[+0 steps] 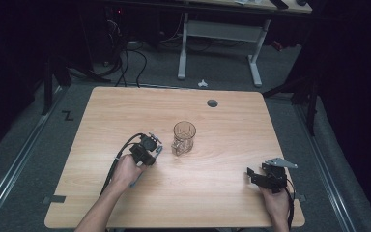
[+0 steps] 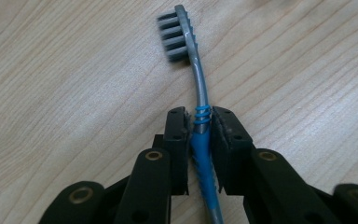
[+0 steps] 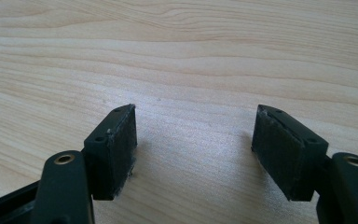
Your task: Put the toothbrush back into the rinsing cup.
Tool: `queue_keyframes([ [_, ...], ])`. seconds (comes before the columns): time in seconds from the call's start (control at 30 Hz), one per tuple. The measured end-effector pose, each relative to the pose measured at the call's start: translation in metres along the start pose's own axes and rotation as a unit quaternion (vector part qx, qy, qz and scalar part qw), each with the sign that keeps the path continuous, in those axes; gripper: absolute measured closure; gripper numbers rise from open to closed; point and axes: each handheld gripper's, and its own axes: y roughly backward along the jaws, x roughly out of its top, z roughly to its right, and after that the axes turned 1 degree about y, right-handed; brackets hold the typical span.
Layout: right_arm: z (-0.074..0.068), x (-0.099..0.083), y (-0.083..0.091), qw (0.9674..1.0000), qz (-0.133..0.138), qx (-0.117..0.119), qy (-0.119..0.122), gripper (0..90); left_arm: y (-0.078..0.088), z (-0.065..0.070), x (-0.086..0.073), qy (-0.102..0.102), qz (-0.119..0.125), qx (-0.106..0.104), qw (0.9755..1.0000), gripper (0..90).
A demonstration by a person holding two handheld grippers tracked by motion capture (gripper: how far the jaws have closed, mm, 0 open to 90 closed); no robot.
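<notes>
A toothbrush (image 2: 197,70) with a grey head and neck and a blue handle lies along the wooden table (image 1: 125,111). My left gripper (image 2: 200,116) is shut on its handle just below the blue ribbed ring, with the bristles pointing away from me. In the high view the left gripper (image 1: 147,150) sits left of centre, close beside a clear glass mug (image 1: 184,137). Near the front right corner of the table, my right gripper (image 1: 251,174) rests low with its jaws wide apart. In the right gripper view that gripper (image 3: 193,135) has bare wood between its pads.
A round cable hole (image 1: 212,103) sits near the table's far edge. Beyond the table stand a white desk frame (image 1: 183,53) and cables on the dark floor. The person's forearms enter from the front edge.
</notes>
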Motion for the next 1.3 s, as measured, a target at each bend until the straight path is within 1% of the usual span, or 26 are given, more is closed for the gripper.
queue_keyframes([
  [0.07,0.0,0.0,0.0,1.0,0.0,0.0,0.0,31.1,0.0,-0.001,0.0,0.005,0.001,-0.007,1.0,78.5],
  [0.2,0.0,0.0,0.0,1.0,0.0,0.001,0.0,31.1,0.0,-0.003,0.0,0.01,-0.001,-0.013,0.9999,79.1],
  [0.4,0.0,0.0,0.0,1.0,0.0,0.0,0.0,31.1,0.0,-0.004,0.001,0.008,-0.002,-0.015,0.9999,79.7],
  [0.47,0.0,0.0,0.0,1.0,0.0,0.0,0.001,31.1,0.0,-0.003,0.001,0.003,-0.002,-0.012,0.9999,79.8],
  [0.57,0.0,0.0,0.0,1.0,0.0,0.0,0.002,31.1,0.0,-0.004,0.001,0.005,-0.003,-0.017,0.9998,80.0],
  [0.67,-0.001,0.0,0.0,1.0,0.0,-0.001,0.002,31.1,0.0,-0.004,0.0,0.001,-0.002,-0.015,0.9999,80.1],
  [0.77,-0.001,0.0,0.0,1.0,0.0,-0.001,0.002,31.1,0.0,-0.005,0.0,0.002,-0.001,-0.019,0.9998,80.1],
  [1.0,-0.001,0.0,0.0,1.0,0.0,-0.001,0.002,31.1,0.003,-0.002,0.0,-0.009,0.0,-0.026,0.9996,80.1],
  [1.17,0.0,0.0,0.0,1.0,0.0,0.001,-0.001,31.2,0.007,-0.002,0.0,-0.005,0.005,-0.029,0.9996,80.1],
  [1.3,0.0,0.0,0.0,1.0,-0.001,0.0,0.001,31.2,0.012,-0.005,0.0,0.0,0.01,-0.031,0.9995,80.1],
])
